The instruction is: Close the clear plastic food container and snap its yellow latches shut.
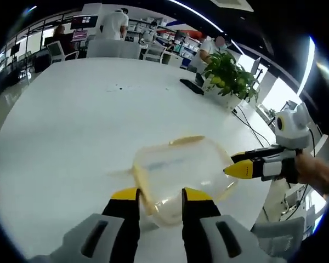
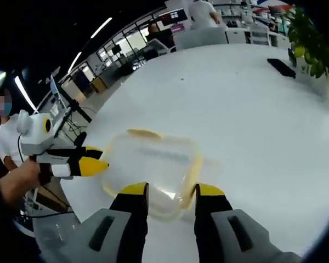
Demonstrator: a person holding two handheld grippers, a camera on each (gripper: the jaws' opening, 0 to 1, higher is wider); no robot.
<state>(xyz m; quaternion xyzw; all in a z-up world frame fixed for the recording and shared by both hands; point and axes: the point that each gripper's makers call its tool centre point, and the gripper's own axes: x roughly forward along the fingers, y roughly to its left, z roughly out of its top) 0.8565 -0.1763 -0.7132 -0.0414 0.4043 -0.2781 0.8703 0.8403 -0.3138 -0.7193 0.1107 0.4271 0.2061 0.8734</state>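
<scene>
The clear plastic container (image 1: 178, 167) lies on the white table (image 1: 88, 109), blurred, with its lid on top. A yellow latch (image 1: 186, 141) lines its far edge and another (image 1: 140, 183) its left edge. My left gripper (image 1: 160, 195) stands open, and the container's near rim sits in the gap between its yellow-tipped jaws. The right gripper (image 1: 230, 170) points at the container's right side from the right. In the right gripper view the container (image 2: 153, 161) shows yellow latches (image 2: 142, 133) too. My right gripper (image 2: 171, 189) is open over its near edge. The left gripper (image 2: 101, 165) touches its left side.
A potted plant (image 1: 227, 74) and a dark flat device (image 1: 192, 86) stand at the table's far right. Chairs, desks and people are beyond the far edge. A person's hand (image 2: 13, 183) holds the left gripper. The table edge (image 1: 263, 203) runs close behind the container.
</scene>
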